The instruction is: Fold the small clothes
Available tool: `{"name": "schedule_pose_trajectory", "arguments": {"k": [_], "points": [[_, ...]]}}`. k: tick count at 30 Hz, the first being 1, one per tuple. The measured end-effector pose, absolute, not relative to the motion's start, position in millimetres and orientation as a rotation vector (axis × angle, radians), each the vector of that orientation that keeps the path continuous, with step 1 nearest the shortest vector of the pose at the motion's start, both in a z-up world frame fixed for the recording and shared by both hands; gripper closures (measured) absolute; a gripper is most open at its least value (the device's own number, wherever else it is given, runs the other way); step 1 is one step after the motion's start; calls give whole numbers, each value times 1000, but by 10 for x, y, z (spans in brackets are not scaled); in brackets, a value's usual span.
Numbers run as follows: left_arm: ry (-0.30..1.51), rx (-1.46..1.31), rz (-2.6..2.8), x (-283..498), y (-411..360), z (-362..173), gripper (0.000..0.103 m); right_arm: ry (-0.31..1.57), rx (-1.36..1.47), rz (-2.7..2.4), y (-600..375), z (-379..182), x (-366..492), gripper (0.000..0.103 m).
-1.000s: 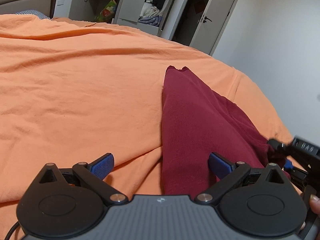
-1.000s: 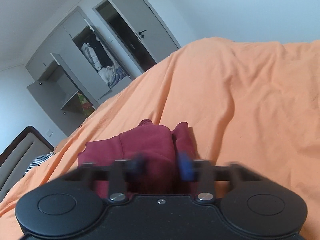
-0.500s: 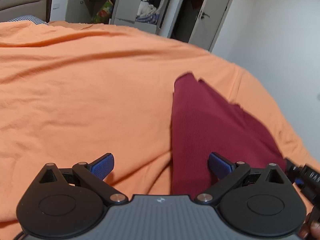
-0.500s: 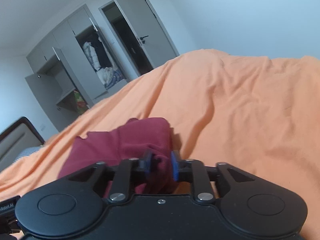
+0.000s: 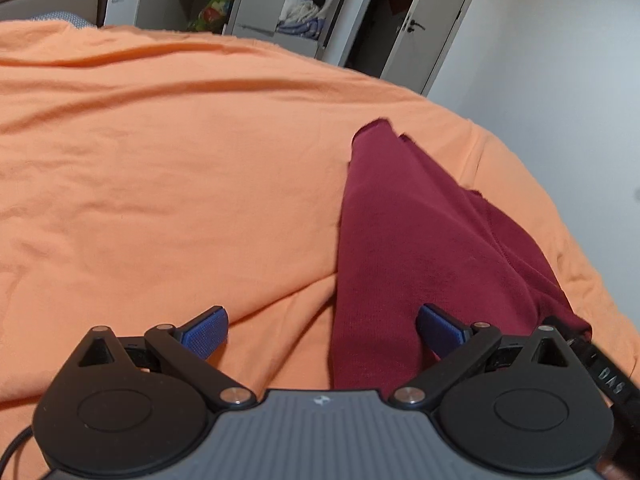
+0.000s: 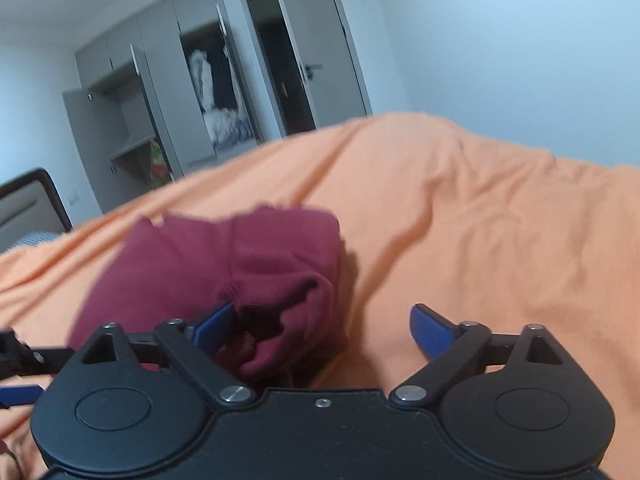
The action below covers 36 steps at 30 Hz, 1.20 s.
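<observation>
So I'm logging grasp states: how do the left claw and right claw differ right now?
The left claw hangs over the maroon garment's flat edge and the orange bedsheet; the right claw hangs over its bunched end. The left's right pad overlaps the cloth; so does the right's left pad. Both are open, holding nothing.

Orange bedspread (image 5: 160, 160); grey wardrobe (image 6: 168, 92) with doors open; grey door (image 5: 436, 20) ajar; white walls (image 6: 500, 40)

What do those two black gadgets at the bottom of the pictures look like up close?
Both are alike. The left gripper has a ribbed grey body with a small pale logo, two round black discs, black link arms on silver pins, blue textured fingertips and a thin black cable at its lower left. The right gripper shows the same black discs, silver pins and blue fingertips, with a plain black body.
</observation>
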<state>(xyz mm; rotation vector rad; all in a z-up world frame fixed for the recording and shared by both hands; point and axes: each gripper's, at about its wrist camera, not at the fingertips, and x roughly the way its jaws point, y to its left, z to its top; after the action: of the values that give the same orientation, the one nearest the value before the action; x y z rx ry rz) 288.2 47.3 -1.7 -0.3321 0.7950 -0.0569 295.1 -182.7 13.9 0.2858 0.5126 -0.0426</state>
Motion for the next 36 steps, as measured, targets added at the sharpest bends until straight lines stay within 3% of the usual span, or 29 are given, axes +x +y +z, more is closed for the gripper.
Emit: {"name": "schedule_pose_trajectory", "arguments": {"k": [15, 27, 36], "points": [[758, -364, -77, 3084, 490, 133, 1, 438, 380, -47, -2005, 265, 3050, 1], [815, -355, -72, 3300, 470, -33, 0, 499, 375, -70, -2027, -62, 3267, 0], [720, -404, -140, 3315, 608, 36, 0, 411, 417, 17, -2099, 81, 3176, 0]]}}
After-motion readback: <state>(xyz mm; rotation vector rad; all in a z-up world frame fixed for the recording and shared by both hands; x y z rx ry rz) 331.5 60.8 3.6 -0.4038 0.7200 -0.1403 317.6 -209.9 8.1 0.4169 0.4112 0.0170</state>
